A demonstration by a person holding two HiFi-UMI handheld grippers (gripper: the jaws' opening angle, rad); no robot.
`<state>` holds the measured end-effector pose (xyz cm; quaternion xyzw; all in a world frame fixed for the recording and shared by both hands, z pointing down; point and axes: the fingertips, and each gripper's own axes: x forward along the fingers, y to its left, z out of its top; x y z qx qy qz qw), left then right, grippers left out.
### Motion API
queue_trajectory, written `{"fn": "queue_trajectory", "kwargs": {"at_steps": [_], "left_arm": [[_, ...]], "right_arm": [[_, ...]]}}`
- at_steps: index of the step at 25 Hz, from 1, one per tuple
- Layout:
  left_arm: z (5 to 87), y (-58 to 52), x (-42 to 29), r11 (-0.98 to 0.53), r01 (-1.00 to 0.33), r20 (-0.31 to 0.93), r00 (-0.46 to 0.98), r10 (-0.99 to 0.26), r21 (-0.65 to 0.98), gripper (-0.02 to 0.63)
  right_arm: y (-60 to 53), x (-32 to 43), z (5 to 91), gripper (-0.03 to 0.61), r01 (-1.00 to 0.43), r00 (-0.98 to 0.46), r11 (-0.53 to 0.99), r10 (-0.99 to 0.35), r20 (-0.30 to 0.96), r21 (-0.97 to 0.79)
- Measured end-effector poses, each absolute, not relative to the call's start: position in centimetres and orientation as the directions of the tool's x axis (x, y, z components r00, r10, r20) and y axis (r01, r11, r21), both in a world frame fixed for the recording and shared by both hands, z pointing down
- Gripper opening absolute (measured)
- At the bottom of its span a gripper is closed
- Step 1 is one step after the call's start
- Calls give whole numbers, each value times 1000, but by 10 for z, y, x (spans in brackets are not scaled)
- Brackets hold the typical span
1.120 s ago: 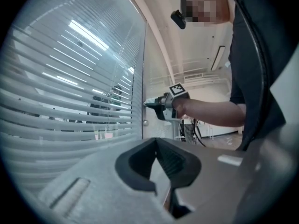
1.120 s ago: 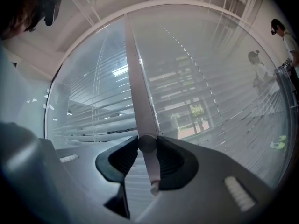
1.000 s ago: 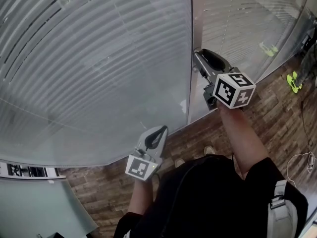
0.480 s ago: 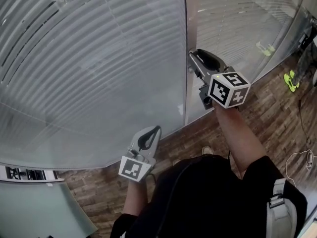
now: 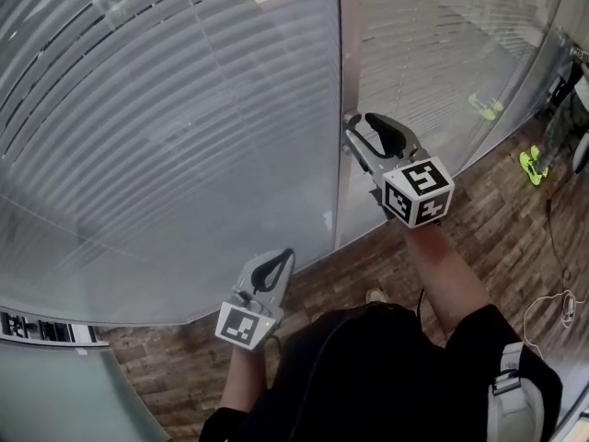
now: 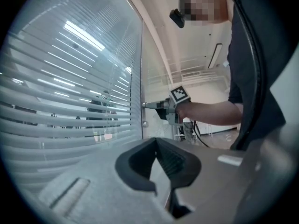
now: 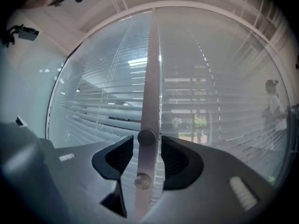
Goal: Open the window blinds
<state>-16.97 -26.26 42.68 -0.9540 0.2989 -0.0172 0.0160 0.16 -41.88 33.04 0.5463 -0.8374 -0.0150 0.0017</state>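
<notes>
Metal post [image 7: 149,78] between glass [image 5: 433,72] panes, blinds [image 5: 166,136] behind. Right gripper [image 5: 357,127] level at post, jaws just opened wider, either side of knob [image 7: 146,136], not pressing. Left gripper [image 6: 156,143] lower, jaws closed, empty.

Here are the window blinds [image 5: 184,136]: pale grey horizontal slats, hanging full length on the left side and packed close, with dark gaps showing only toward the upper left. A second set of blinds [image 5: 433,35] covers the right side, its slats tilted enough that daylight shows between them in the right gripper view. Between the two sets runs an upright metal post [image 5: 348,81]. On it sit two round knobs, the upper knob [image 7: 146,136] directly above the lower knob [image 7: 142,181], both facing out into the room.
</notes>
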Motion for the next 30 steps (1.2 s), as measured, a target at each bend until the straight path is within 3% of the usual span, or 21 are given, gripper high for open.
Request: {"fn": "queue_trajectory", "kwargs": {"at_steps": [4,10,16,19,27,30], "left_arm": [[426,-265,-168,-822,-567,21,822,-568,-48,3],[423,-265,-166,-822,-568,19,822,-569,-48,3],[417,-265,-169,-818,-572,17,819,-574,-61,3],[415,-265,-171,-815,-576,15,816,-578,-57,3],[410,-266,-179,-804,-591,13,805,-593,-59,3],[412,-267,-182,-801,-596,19,801,-598,-57,5]], "right_arm": [[-416,2,328,199,-889,-389,382,-921,22,253],[-415,-11,322,207,-713,-383,352,-920,83,606],[-416,-17,321,206,-364,-274,214,-955,115,906],[-418,-21,323,206,-253,-258,166,-961,99,953],[-420,-22,322,202,-213,-262,169,-959,110,962],[-422,-22,327,132,-188,-255,190,-957,138,964]]}}
